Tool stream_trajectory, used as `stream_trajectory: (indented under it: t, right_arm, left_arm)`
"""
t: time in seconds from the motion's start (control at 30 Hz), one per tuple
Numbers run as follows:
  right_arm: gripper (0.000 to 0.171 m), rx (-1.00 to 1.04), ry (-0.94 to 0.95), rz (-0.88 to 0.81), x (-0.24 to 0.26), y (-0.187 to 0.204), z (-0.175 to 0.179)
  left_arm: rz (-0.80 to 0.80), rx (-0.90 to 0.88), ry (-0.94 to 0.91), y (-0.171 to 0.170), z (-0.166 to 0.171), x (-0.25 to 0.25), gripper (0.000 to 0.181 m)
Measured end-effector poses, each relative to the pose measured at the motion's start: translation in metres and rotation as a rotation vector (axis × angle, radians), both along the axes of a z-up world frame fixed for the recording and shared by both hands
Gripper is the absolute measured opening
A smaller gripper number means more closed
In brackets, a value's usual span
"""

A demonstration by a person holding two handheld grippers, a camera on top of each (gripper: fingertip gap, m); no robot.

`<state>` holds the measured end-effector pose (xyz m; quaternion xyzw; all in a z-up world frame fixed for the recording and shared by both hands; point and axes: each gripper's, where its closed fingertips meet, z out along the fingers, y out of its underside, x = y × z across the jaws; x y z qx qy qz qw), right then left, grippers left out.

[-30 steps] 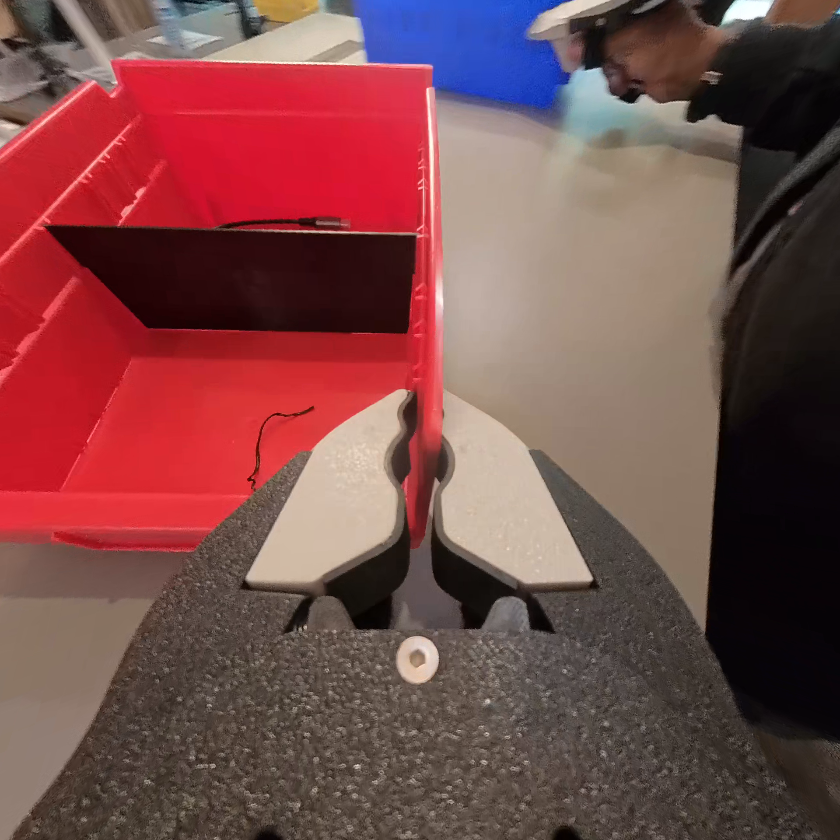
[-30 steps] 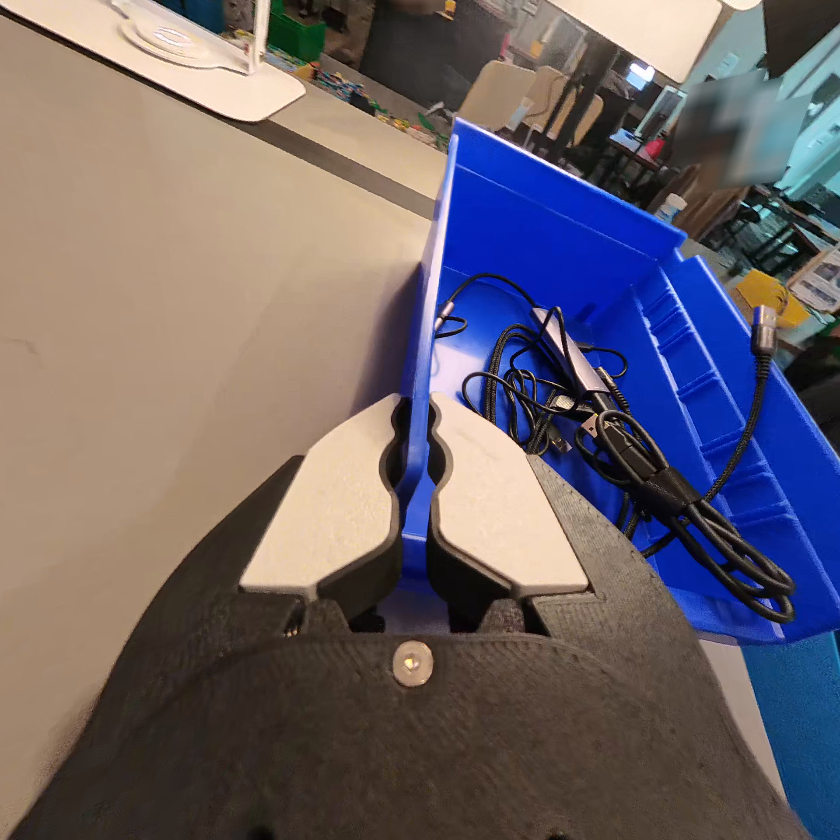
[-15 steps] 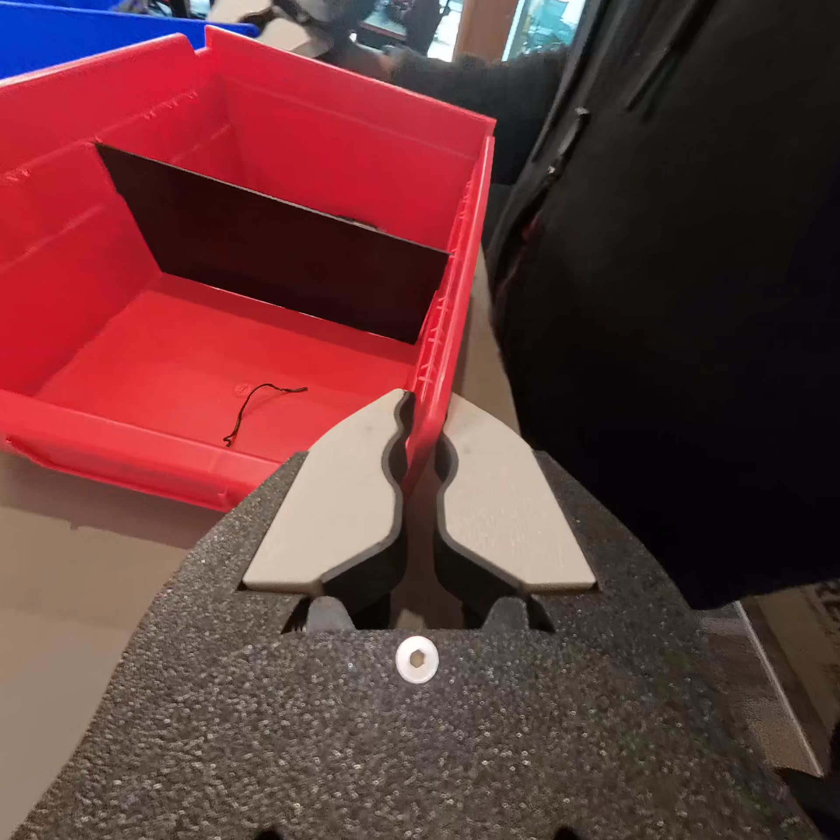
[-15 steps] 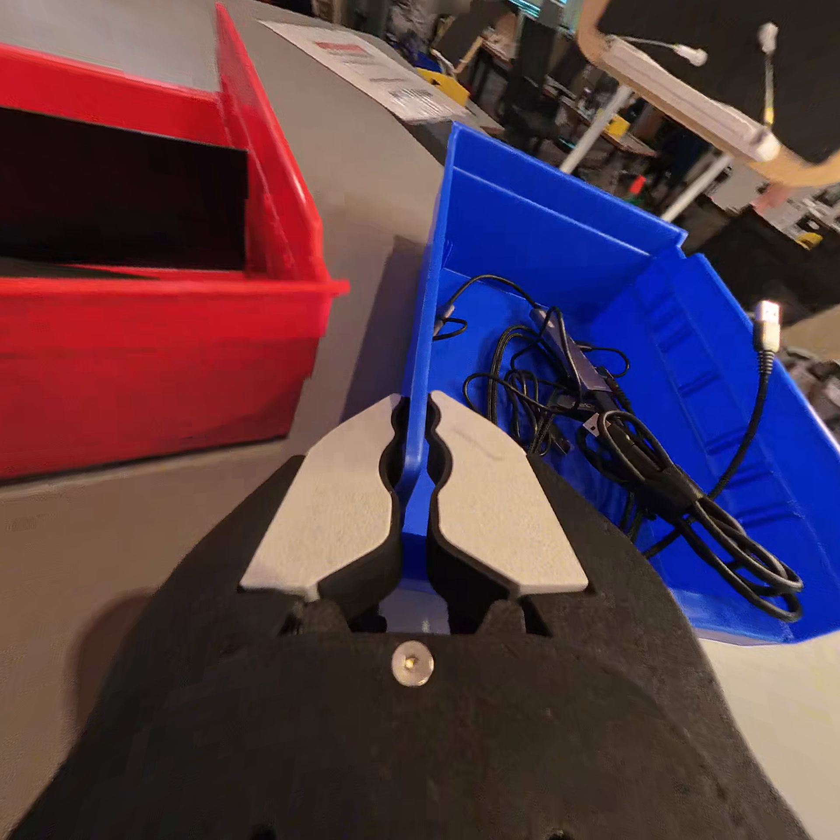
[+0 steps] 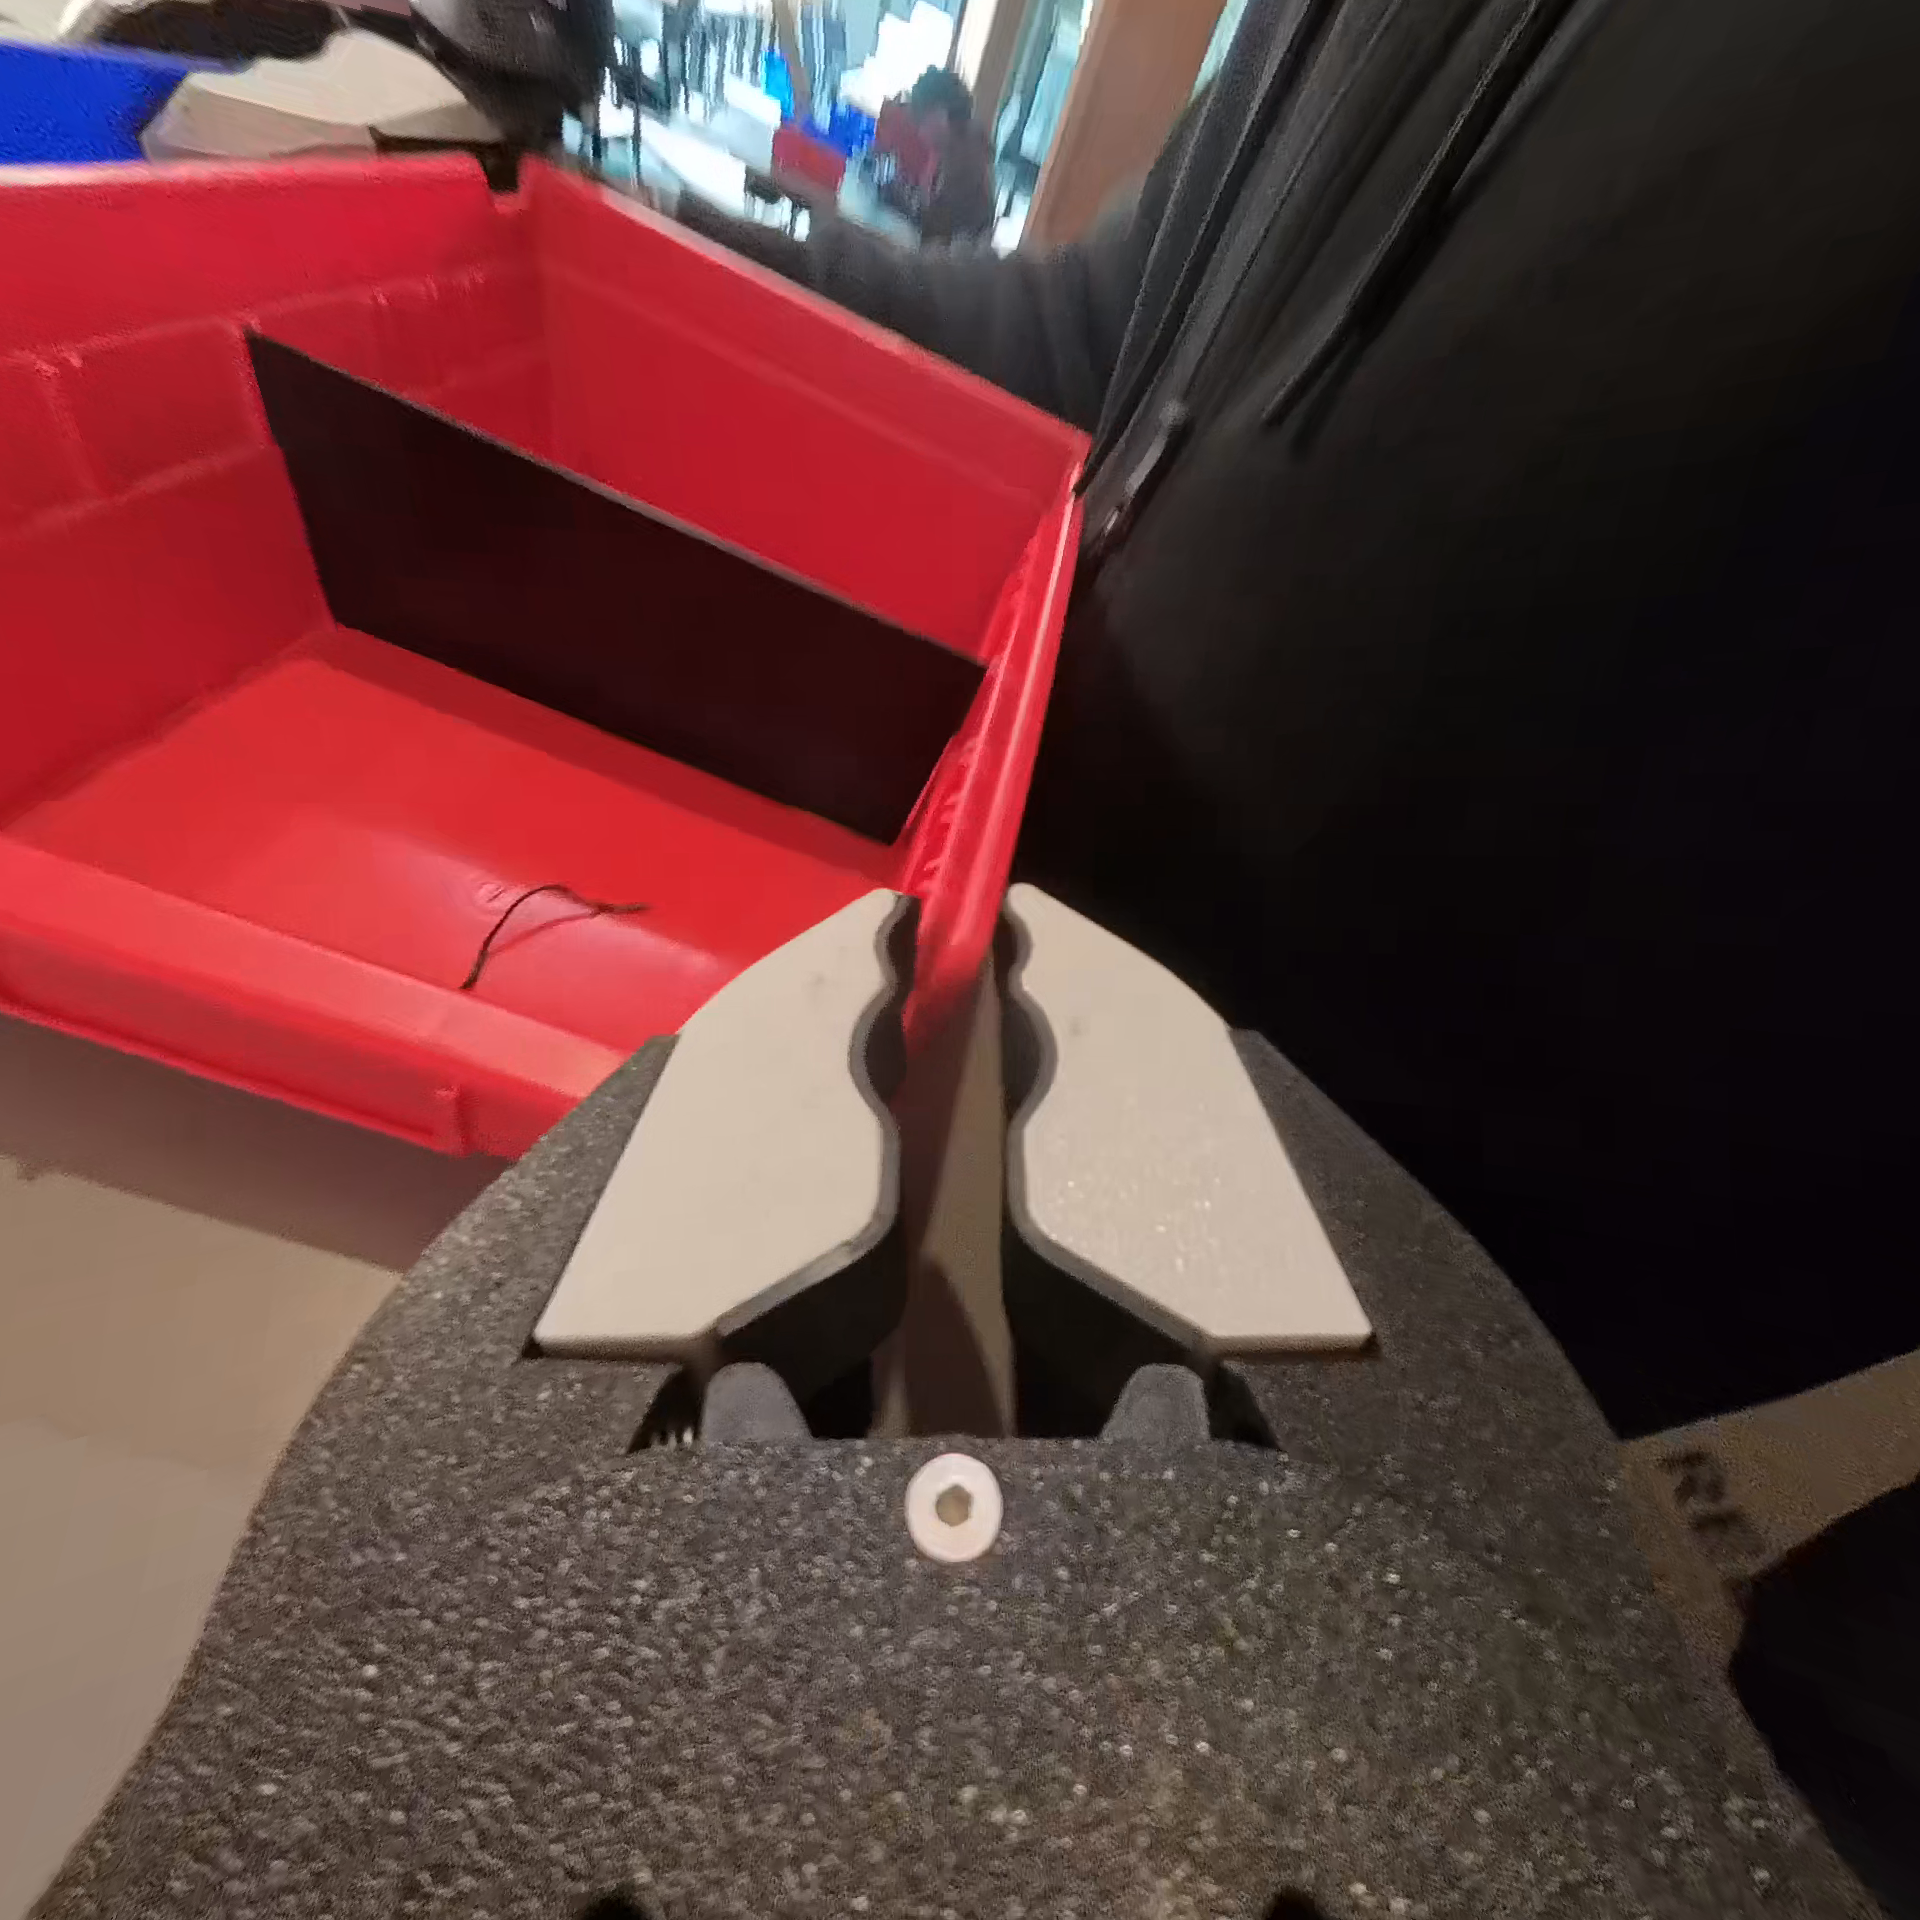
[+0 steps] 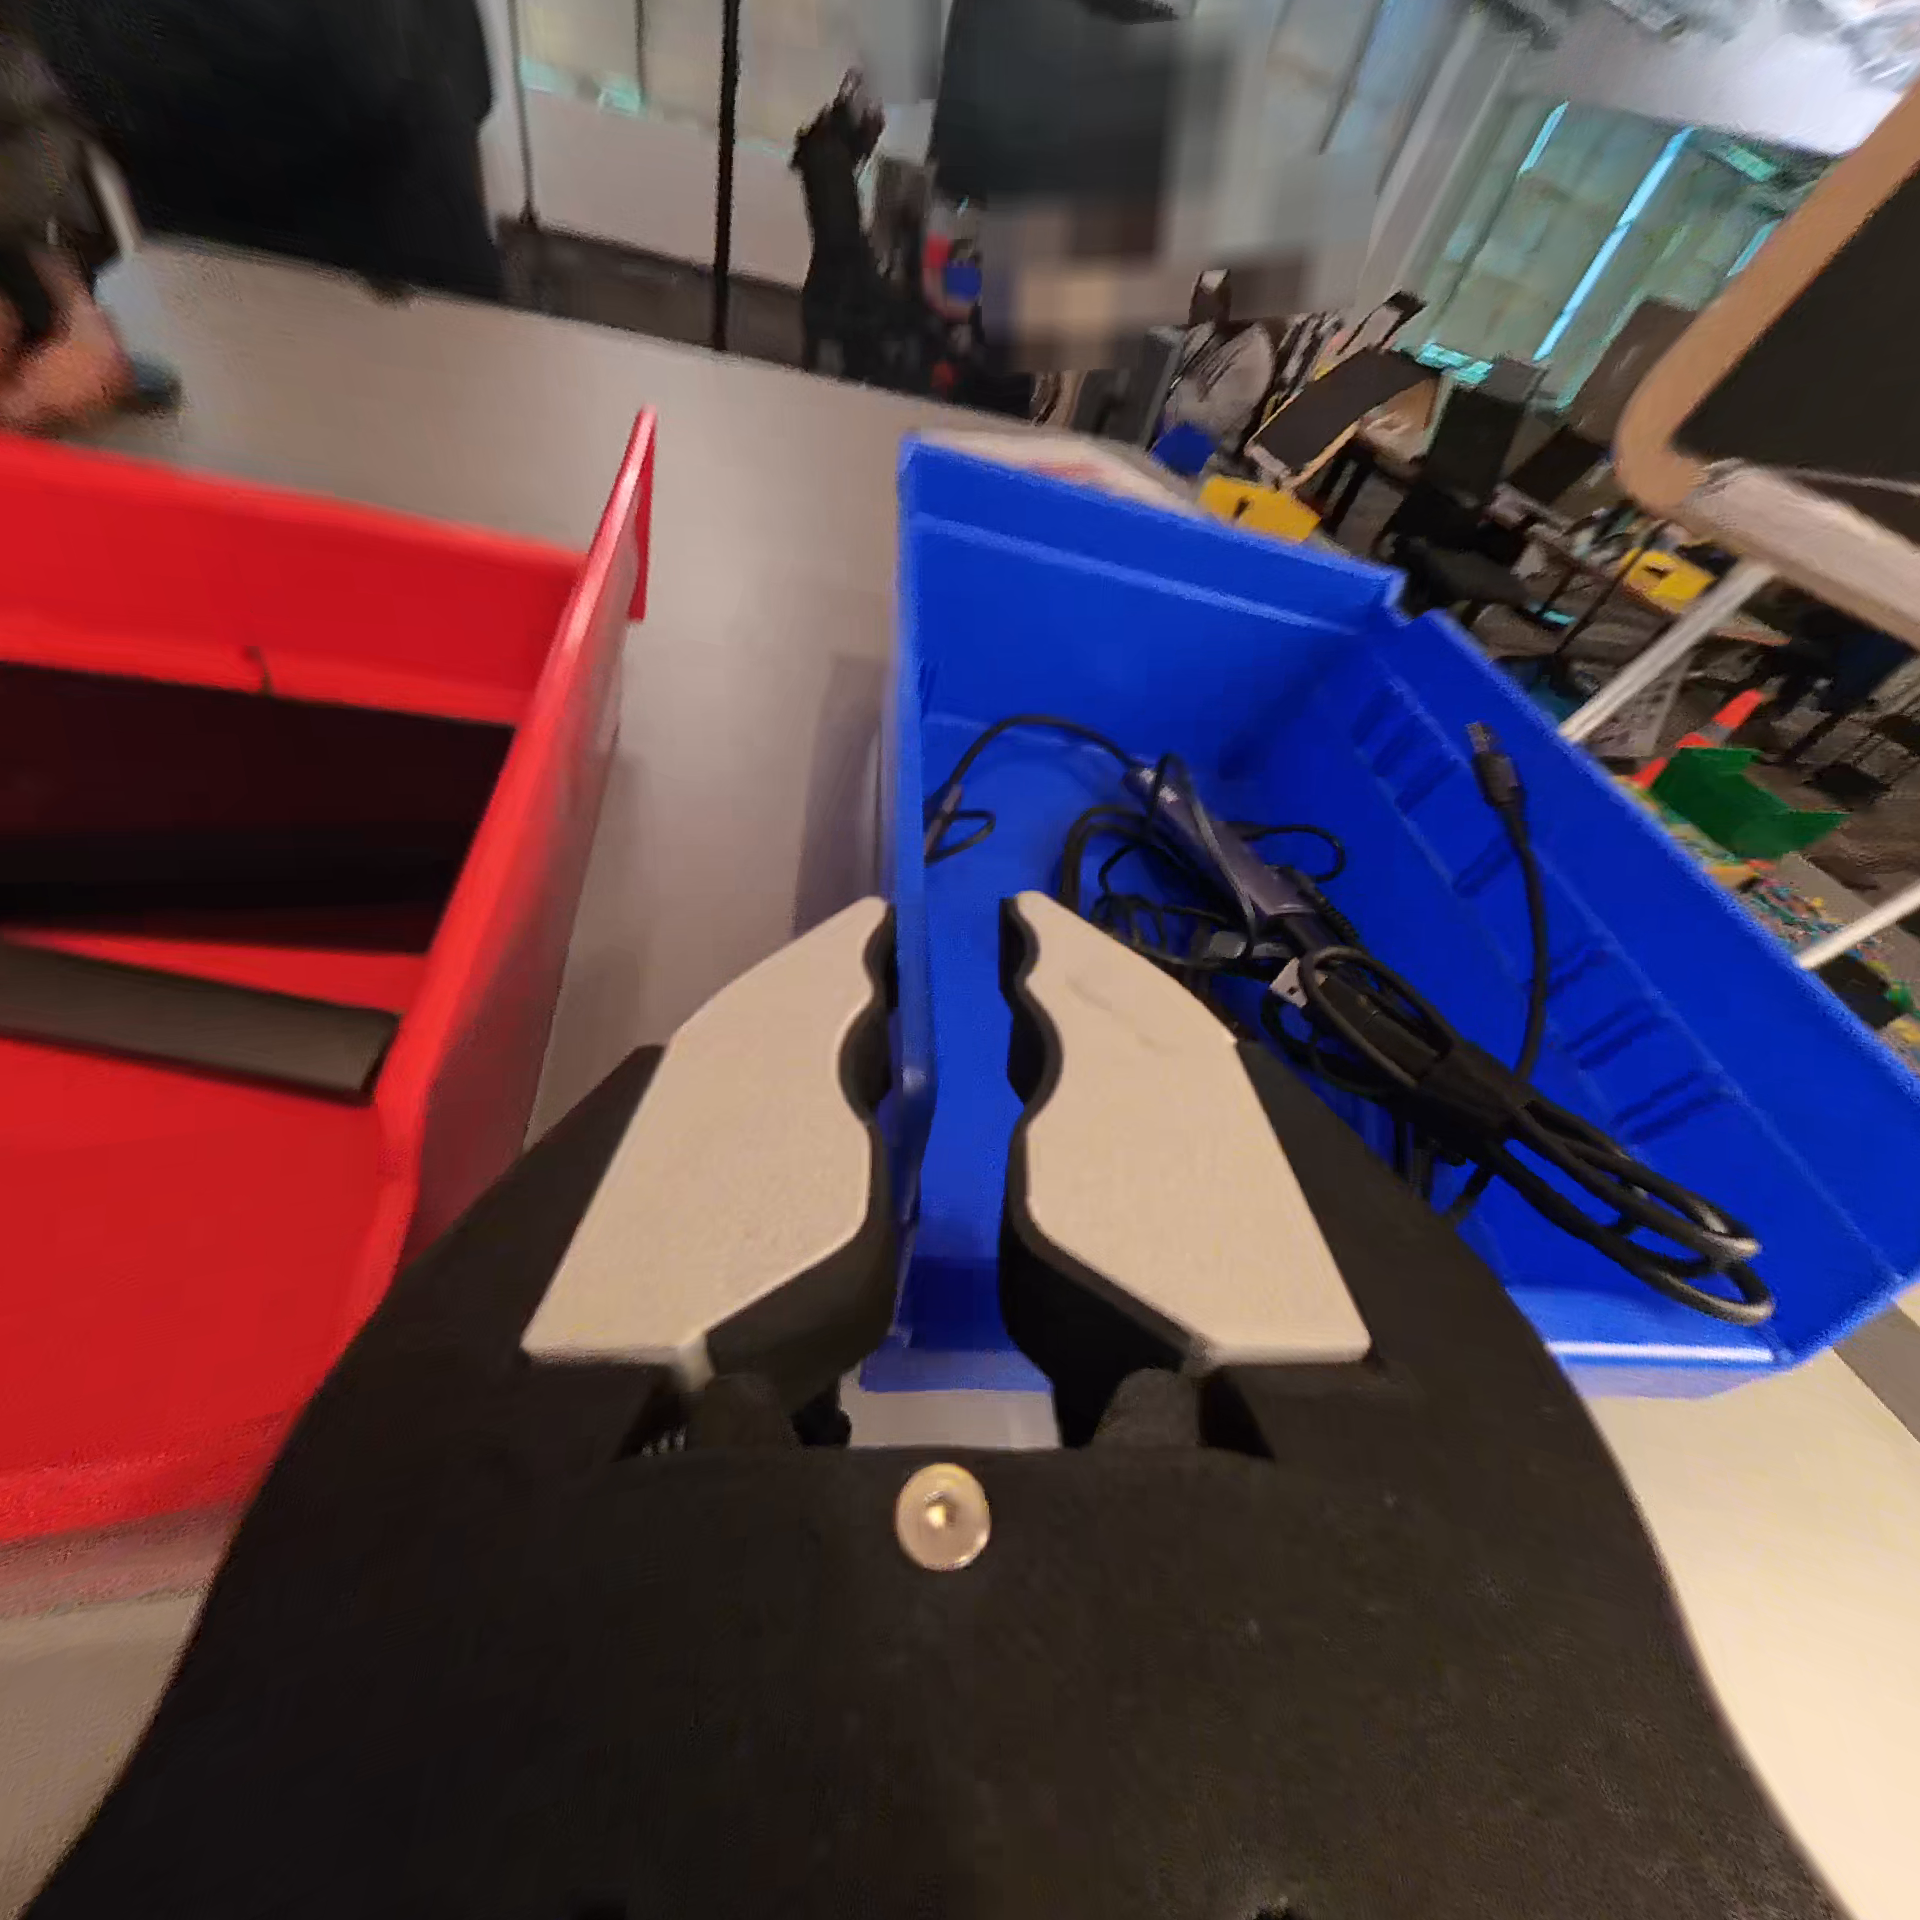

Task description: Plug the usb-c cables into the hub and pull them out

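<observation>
A tangle of black USB-C cables point(image 6: 1507, 1122) and a slim grey hub point(image 6: 1242, 862) lie in the blue bin point(image 6: 1143, 623). One cable's plug point(image 6: 1491, 758) leans up the bin's right wall. My right gripper point(image 6: 945, 925) straddles the blue bin's left wall, jaws parted, with a gap beside the right finger. My left gripper point(image 5: 961, 914) is shut on the right wall of the red bin point(image 5: 727, 395). The red bin has a black divider point(image 5: 623, 623) and a thin black thread point(image 5: 540, 914) on its floor. It also shows in the right wrist view point(image 6: 582, 665).
A person in black clothing point(image 5: 1507, 623) stands close against the red bin's right side. The two bins sit side by side on a grey table point(image 6: 748, 582) with a narrow strip between them. Desks and clutter fill the room behind.
The right gripper's jaws have widened off the blue bin's wall. Both views have swung, so the red bin shows larger beside the blue one. The left gripper keeps its hold.
</observation>
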<state>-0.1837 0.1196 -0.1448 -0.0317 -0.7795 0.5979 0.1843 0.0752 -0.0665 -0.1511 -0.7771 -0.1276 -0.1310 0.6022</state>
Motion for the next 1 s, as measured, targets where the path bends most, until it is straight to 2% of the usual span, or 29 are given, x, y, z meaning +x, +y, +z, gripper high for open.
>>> stream_trajectory:
  t: [0.1, 0.23, 0.33, 0.5, 0.6, 0.7, 0.77, 0.83, 0.87, 0.9, 1.0]
  right_arm:
    - [0.040, -0.044, 0.014, -0.111, -0.010, 0.019, 0.020]
    - [0.031, -0.142, 0.075, -0.387, -0.026, 0.075, 0.063]
    - [0.034, -0.173, -0.070, -0.494, -0.011, 0.106, 0.079]
    - [0.050, -0.001, -0.448, -0.550, 0.057, 0.101, 0.039]
    - [0.058, -0.001, -0.613, -0.545, 0.098, 0.085, 0.023]
    - [0.065, -0.007, -0.693, -0.556, 0.125, 0.072, 0.018]
    - [0.065, 0.068, -0.714, -0.566, 0.138, 0.066, 0.006]
    - [0.057, 0.121, -0.733, -0.591, 0.143, 0.064, -0.006]
    - [0.048, 0.110, -0.750, -0.593, 0.145, 0.063, -0.007]
    - [0.045, 0.117, -0.752, -0.583, 0.147, 0.063, -0.008]
    - [0.030, 0.121, -0.753, -0.529, 0.151, 0.062, -0.007]
  left_arm:
    - [0.036, 0.105, -0.014, -0.009, 0.025, 0.005, 0.029]
    - [0.139, 0.193, 0.049, -0.028, 0.067, -0.018, 0.030]
    - [0.370, 0.120, 0.052, -0.045, 0.075, -0.081, 0.032]
    - [0.764, -0.008, -0.074, -0.063, 0.064, -0.214, 0.038]
    - [0.814, -0.014, -0.132, -0.050, 0.058, -0.279, 0.046]
    - [0.817, -0.114, -0.178, -0.032, 0.038, -0.330, 0.059]
    - [0.812, -0.229, -0.198, -0.021, 0.018, -0.354, 0.063]
    - [0.766, -0.320, -0.237, -0.008, -0.001, -0.365, 0.063]
    - [0.723, -0.313, -0.278, 0.002, -0.005, -0.365, 0.058]
    - [0.717, -0.274, -0.309, 0.006, -0.003, -0.368, 0.038]
    - [0.822, -0.295, -0.256, -0.006, -0.007, -0.378, 0.021]
